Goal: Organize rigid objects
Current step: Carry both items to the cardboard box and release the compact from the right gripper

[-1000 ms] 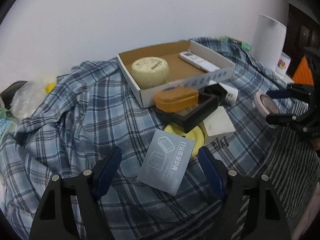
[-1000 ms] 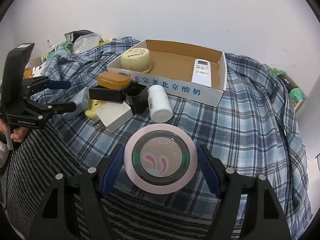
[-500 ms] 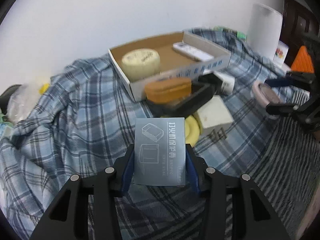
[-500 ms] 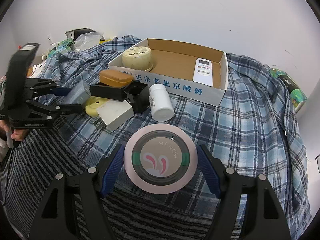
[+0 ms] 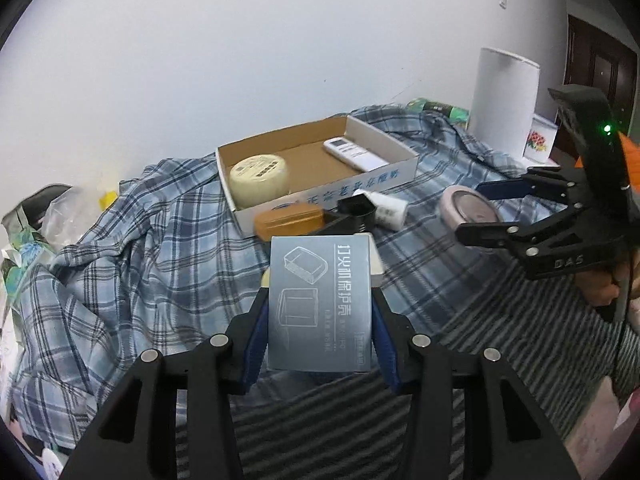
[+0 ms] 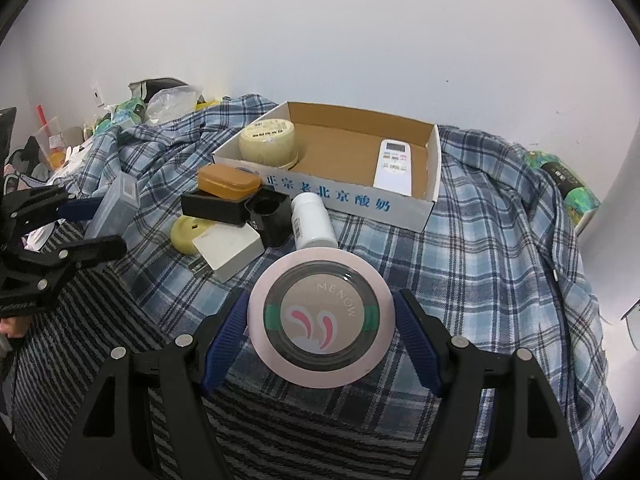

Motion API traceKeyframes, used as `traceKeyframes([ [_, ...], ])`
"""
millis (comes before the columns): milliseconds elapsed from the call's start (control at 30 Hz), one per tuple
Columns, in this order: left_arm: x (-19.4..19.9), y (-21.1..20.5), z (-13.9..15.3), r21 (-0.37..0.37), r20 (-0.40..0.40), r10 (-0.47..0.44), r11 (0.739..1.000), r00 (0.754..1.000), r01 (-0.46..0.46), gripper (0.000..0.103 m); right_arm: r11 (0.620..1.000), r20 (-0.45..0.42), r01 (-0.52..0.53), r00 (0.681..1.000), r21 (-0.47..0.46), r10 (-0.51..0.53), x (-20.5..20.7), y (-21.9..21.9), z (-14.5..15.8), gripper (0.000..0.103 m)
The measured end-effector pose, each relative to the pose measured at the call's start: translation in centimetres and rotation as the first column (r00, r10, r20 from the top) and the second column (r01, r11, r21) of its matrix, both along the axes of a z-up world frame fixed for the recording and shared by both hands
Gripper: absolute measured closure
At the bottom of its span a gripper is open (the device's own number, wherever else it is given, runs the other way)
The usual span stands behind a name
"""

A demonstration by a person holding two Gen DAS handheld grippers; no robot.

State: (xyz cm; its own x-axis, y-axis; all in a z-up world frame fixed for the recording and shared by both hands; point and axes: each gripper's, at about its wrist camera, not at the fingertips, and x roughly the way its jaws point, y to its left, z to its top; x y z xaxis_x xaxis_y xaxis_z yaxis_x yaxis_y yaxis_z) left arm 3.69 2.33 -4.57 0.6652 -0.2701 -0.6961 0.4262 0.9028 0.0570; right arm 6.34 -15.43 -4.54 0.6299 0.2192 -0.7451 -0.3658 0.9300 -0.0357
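My left gripper (image 5: 318, 320) is shut on a grey-blue flat box (image 5: 320, 304) with white line drawings, held above the bed; the box also shows in the right wrist view (image 6: 114, 204). My right gripper (image 6: 320, 324) is shut on a round pink tin (image 6: 320, 318) with a dark lid, lifted over the plaid cloth; the tin also shows in the left wrist view (image 5: 466, 210). Behind stands an open cardboard box (image 6: 430, 168) holding a cream round tub (image 6: 268, 144) and a white remote (image 6: 394, 166).
In front of the cardboard box lie an orange case (image 6: 228, 182) on a black tray (image 6: 214, 206), a black cup (image 6: 268, 216), a white bottle (image 6: 312, 222), a white block (image 6: 230, 248) and a yellow disc (image 6: 186, 234). Clutter (image 6: 60, 148) lies at the left; a white cylinder (image 5: 502, 100) stands at the right.
My left gripper closed on the grey-blue box and lifted it off the bed. My right gripper, still shut on the pink tin, rose slightly.
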Motion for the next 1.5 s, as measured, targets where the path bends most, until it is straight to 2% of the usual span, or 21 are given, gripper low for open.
traceKeyframes([
  [200, -0.1, -0.6, 0.7, -0.021, 0.012, 0.014, 1.000, 1.000, -0.013, 0.054, 1.000, 0.031, 0.008, 0.999, 0.012, -0.009, -0.3, -0.1, 0.7, 0.030],
  [433, 1.0, -1.4, 3.0, -0.030, 0.058, 0.017, 0.999, 0.998, -0.016, 0.054, 0.995, 0.011, 0.062, 0.998, 0.079, -0.063, 0.5, -1.7, 2.4, 0.030],
  [633, 4.0, -2.2, 4.8, -0.045, 0.104, 0.035, 0.999, 0.994, -0.031, 0.054, 0.996, 0.069, 0.069, 0.995, 0.052, -0.073, 1.7, -1.7, 5.9, 0.030],
  [867, 9.3, -2.0, 5.1, -0.078, 0.151, 0.116, 0.991, 0.982, -0.105, 0.054, 0.996, 0.110, 0.082, 0.990, 0.042, -0.086, 6.2, 0.0, 8.1, 0.030],
  [1033, 12.8, -1.6, 4.5, -0.102, 0.149, 0.158, 0.984, 0.976, -0.144, 0.054, 0.995, 0.040, 0.094, 0.995, 0.030, -0.096, 11.0, 1.4, 6.4, 0.030],
  [1200, 14.6, -0.7, 3.0, -0.133, 0.155, 0.186, 0.977, 0.970, -0.166, 0.054, 0.994, -0.012, 0.109, 0.994, 0.027, -0.109, 14.7, 2.5, 3.7, 0.030],
  [1400, 15.6, -0.4, 1.3, -0.112, 0.149, 0.179, 0.980, 0.972, -0.163, 0.054, 0.995, -0.060, 0.097, 0.994, 0.036, -0.095, 17.1, 3.4, 1.0, 0.030],
  [1500, 15.7, 0.0, 1.2, -0.130, 0.141, 0.185, 0.977, 0.973, -0.167, 0.054, 0.998, -0.055, 0.059, 0.997, -0.005, -0.059, 17.3, 4.3, 0.1, 0.030],
])
